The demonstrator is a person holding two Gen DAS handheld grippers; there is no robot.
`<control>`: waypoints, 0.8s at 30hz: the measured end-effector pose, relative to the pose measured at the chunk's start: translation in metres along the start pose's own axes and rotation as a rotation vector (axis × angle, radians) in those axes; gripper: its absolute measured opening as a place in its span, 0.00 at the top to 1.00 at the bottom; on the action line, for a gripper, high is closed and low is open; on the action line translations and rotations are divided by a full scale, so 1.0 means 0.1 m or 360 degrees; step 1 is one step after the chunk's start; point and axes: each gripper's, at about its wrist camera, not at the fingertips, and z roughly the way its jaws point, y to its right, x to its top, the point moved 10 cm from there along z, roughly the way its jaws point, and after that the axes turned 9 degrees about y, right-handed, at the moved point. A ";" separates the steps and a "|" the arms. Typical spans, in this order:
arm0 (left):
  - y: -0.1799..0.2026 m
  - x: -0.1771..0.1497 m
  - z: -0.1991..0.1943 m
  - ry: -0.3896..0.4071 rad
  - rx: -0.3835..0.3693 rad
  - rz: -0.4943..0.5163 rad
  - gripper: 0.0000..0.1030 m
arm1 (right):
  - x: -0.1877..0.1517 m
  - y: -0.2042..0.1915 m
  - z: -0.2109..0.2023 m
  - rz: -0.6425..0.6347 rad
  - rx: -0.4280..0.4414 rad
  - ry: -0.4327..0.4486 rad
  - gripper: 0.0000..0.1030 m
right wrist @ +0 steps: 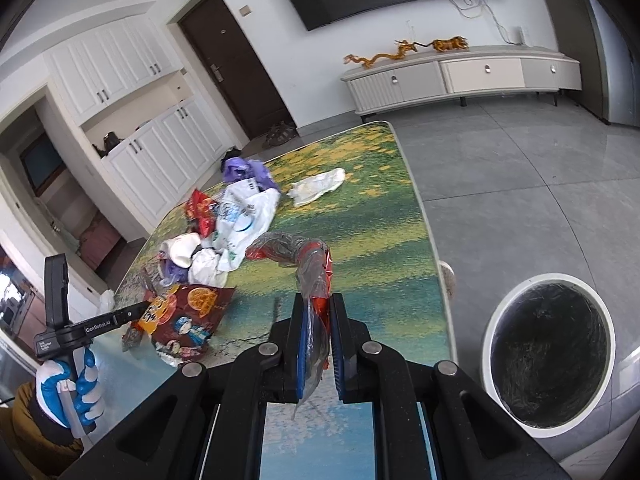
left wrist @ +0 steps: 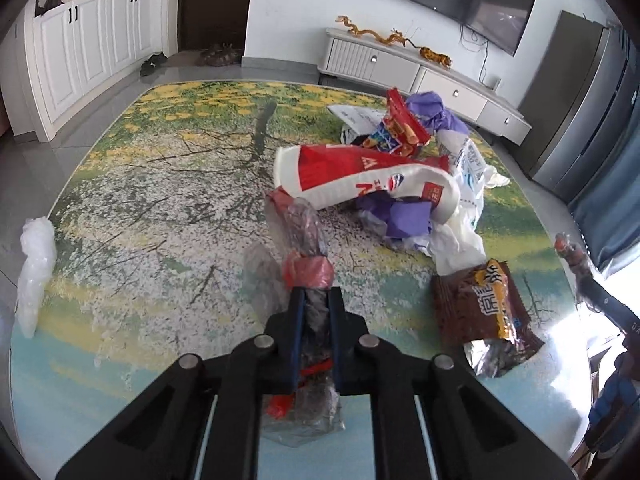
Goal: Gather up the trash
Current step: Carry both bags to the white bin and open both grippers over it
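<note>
**Both grippers pinched on wrappers, bin waiting at the desk's corner**

Apparently each hand had its own piece of trash and neither had let go. The left gripper had its fingers drawn narrow on a crumpled clear-and-red plastic wrapper, which stuck out past the fingertips and trailed back between the pads; its jaws had only just closed down on it. The right gripper was likewise pinched tight on a second clear-and-red wrapper, whose free end curled up and away above the desk.

Holding a piece in each hand looked like a way to carry two pieces per trip. The trash bin, lined in black, stood on the floor just beside the desk's near corner, on the right gripper's side, so that hand was the better placed to drop first.

The rest of the trash lay heaped on the desk: a red-and-white bag, purple scraps, white plastic bags, and a brown snack packet near the front edge. A lone clear wad sat well apart at the far left.

Both grippers tipped downward toward the desk. In the right view, a gloved hand gripped the left tool's handle upright.
</note>
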 end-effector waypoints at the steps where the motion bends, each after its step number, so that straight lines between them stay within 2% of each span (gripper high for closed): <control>1: -0.02 0.02 -0.04 0.0015 0.0001 -0.0007 0.90 | 0.00 -0.03 0.00 -0.0015 0.0007 0.0000 0.90; 7: -0.08 0.21 -0.34 0.0120 -0.0022 -0.0050 0.90 | 0.06 -0.20 -0.10 -0.0059 0.0053 0.0036 0.90; 12: 0.22 0.44 -0.57 0.0195 -0.0105 0.0006 0.90 | 0.15 -0.17 -0.23 -0.0046 0.0052 0.0095 0.90; 17: 0.95 0.57 -0.61 0.0169 -0.0300 0.0141 0.90 | 0.24 0.12 -0.50 0.0016 -0.0026 0.0191 0.90; 20: 1.56 0.57 -0.51 0.0106 -0.0443 0.0242 0.90 | 0.23 0.48 -0.68 0.0094 -0.0140 0.0230 0.90; 24: 2.47 0.47 -0.35 0.0009 -0.0631 0.0389 0.90 | 0.07 1.14 -0.86 0.0220 -0.0368 0.0221 0.90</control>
